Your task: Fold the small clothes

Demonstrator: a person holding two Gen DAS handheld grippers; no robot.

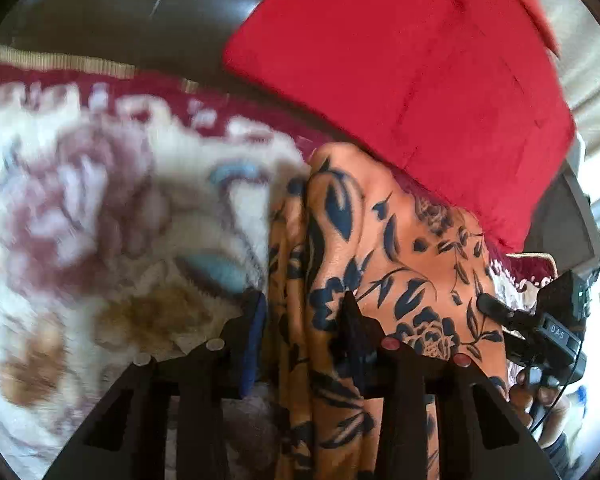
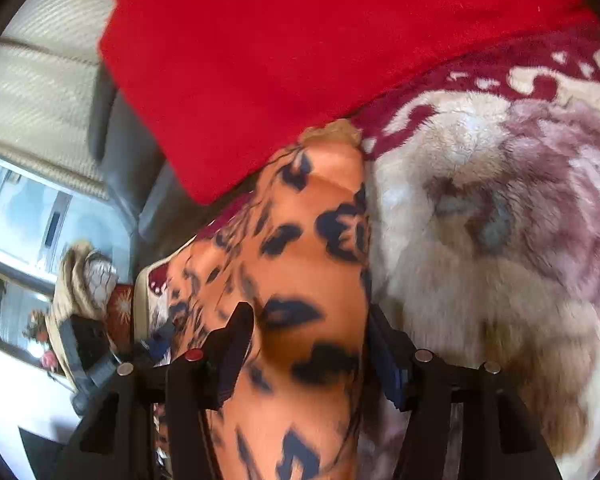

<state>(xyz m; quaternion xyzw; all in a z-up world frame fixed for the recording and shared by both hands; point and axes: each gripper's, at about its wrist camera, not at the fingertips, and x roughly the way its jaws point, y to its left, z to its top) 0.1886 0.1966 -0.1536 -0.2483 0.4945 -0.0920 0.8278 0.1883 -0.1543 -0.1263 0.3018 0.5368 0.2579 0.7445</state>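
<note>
Closest to my left wrist camera, the left gripper [image 1: 300,300] has a bunched fold of the orange floral garment [image 1: 400,240] running up between its fingers, and the pads look pressed on it. My right gripper [image 2: 308,320] likewise pinches a thick ridge of the same cloth, which fills the gap between its two fingers. The garment lies on the fluffy cream and maroon blanket [image 2: 480,240], its far end touching the red cushion [image 1: 400,60]. In the left view I see the right gripper at the garment's right edge.
</note>
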